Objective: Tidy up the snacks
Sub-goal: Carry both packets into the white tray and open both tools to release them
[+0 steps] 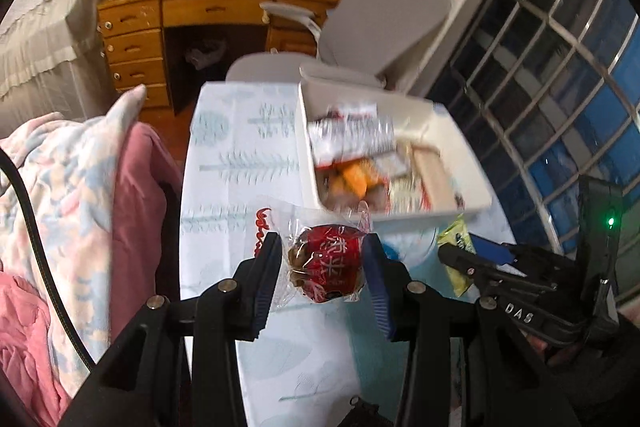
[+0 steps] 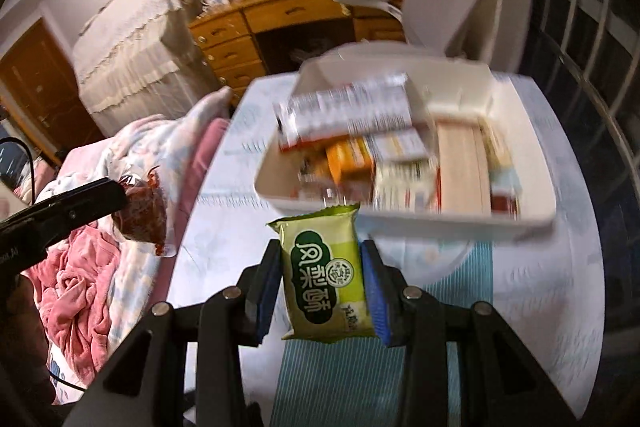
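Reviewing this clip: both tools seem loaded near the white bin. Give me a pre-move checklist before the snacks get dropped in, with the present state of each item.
1. Left tool shut on the red wrapped snack: ok.
2. Right tool shut on the green snack packet: ok.
3. White bin on the table, ahead of both tools: ok.
4. Free room in the bin: cannot tell, contents blurred.
5. Tools clear of each other: ok.
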{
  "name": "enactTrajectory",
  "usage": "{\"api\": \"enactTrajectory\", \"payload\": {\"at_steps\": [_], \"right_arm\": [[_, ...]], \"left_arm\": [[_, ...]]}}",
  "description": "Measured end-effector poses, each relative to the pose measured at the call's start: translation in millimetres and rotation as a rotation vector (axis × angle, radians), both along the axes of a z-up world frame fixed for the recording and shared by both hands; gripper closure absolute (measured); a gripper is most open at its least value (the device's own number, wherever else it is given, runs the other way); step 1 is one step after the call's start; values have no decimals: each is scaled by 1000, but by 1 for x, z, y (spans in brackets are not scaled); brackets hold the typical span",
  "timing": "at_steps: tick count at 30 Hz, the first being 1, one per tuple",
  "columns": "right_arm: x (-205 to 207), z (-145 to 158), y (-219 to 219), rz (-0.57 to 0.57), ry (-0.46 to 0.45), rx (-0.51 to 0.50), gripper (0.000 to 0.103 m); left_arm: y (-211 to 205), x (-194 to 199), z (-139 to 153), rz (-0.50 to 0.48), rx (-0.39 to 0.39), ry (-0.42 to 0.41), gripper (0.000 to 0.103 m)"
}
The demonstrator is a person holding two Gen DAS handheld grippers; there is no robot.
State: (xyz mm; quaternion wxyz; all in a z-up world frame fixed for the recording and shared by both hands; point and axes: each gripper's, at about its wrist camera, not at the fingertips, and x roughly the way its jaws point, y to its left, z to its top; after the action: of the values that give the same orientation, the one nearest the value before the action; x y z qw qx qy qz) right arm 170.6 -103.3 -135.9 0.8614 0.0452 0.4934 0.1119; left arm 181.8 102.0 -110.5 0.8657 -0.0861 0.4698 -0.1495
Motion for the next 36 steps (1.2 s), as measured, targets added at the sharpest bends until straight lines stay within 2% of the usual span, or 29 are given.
{"api": "enactTrajectory", "payload": {"at_steps": [8,12,22,28,36], "right_arm": [[44,22,-23,58,-72,16,64],[68,20,-42,62,-73,21,64],[106,-5,-94,50,-58,96,64],[118,-15,-123,15,-42,131,63],[123,-29,-144,8,-4,163,63]], "left_arm": [[-32,35,45,57,-40,-88,63],[-53,55,51,73,-50,-111,63],[-110,98,35,95,-106,-107,63],[-148,117,20,69,-93,-70,62],[-172,126,4,63,-87,-23,62]]}}
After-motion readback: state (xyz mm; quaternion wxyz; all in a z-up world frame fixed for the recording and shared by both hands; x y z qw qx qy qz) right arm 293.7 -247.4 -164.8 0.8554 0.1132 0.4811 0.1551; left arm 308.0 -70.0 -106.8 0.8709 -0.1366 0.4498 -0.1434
